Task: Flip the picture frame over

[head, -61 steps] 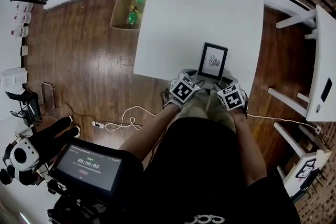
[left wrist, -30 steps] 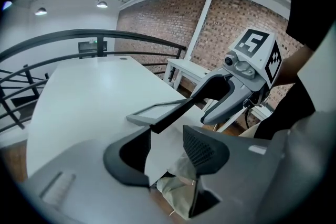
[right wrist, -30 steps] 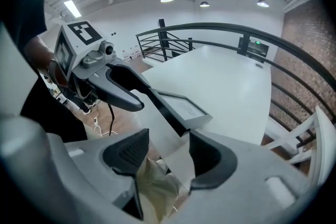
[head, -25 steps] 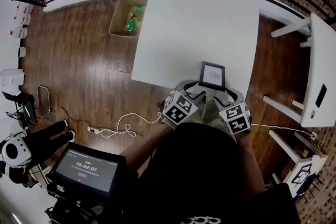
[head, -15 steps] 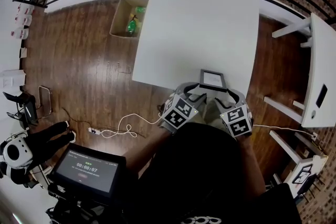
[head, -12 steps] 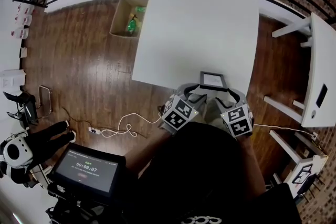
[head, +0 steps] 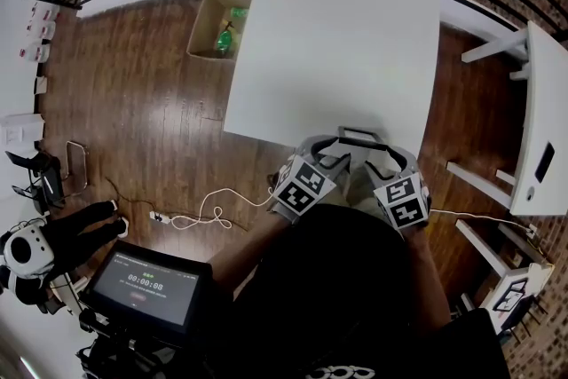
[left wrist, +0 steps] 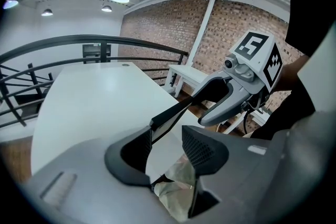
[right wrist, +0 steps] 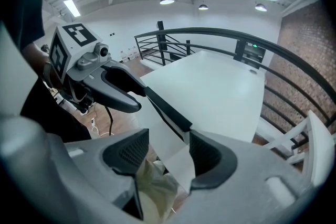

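The black picture frame (head: 358, 137) stands tilted steeply on edge at the near edge of the white table (head: 337, 31), propped between my two grippers. My left gripper (head: 329, 147) is at its left end and my right gripper (head: 387, 153) at its right end. In the left gripper view the frame's dark edge (left wrist: 173, 115) runs from my left finger (left wrist: 137, 147) across to the other gripper, with a gap to the right finger. In the right gripper view the frame (right wrist: 165, 108) ends against the right finger (right wrist: 206, 157). Both pairs of jaws stand wide.
A cardboard box (head: 216, 22) with green items sits on the wooden floor left of the table. A second white table (head: 546, 120) stands to the right. A white cable (head: 200, 213) lies on the floor, and a tablet screen (head: 146, 284) is at lower left.
The frame lay flat with its picture showing; its top has since risen, so it now looks like a thin strip. Both grippers stayed at the table's near edge.
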`<state>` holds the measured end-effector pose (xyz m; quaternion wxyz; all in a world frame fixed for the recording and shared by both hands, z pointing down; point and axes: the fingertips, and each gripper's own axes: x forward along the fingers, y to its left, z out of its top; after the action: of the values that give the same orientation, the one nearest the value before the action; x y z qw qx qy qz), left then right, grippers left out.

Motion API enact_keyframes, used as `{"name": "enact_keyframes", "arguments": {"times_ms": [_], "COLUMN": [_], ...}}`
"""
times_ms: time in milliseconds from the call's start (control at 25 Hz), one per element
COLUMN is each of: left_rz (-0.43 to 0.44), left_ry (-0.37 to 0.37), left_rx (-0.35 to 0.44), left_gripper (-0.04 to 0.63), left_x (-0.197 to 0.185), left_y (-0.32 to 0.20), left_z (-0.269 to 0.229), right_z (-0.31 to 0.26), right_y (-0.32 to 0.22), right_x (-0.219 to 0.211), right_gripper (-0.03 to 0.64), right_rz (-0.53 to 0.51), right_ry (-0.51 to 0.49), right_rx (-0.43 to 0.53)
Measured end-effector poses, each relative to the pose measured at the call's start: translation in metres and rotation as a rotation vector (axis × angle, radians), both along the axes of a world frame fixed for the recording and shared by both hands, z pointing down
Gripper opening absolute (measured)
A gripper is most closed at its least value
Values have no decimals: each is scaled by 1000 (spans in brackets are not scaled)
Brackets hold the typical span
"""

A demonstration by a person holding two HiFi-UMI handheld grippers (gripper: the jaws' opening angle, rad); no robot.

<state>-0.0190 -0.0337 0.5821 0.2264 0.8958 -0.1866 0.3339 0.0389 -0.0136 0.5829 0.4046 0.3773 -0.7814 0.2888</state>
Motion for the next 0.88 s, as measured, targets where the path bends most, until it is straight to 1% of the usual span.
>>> {"name": "enact_keyframes", "arguments": {"times_ms": [640,880], "left_rz": [38,29], "left_ry": [-38,-43], "left_rx": [63,69], "left_gripper": [193,192], "left_x": [5,6], "left_y": [-36,-45], "left_z": [-2,-2], "right_z": [0,-1], "right_y": [-36,-49], "right_x": [5,6], "right_gripper": [223,223], "right_rz": [-19,-10], "right_ry": [22,22], "right_rx": [52,61]}}
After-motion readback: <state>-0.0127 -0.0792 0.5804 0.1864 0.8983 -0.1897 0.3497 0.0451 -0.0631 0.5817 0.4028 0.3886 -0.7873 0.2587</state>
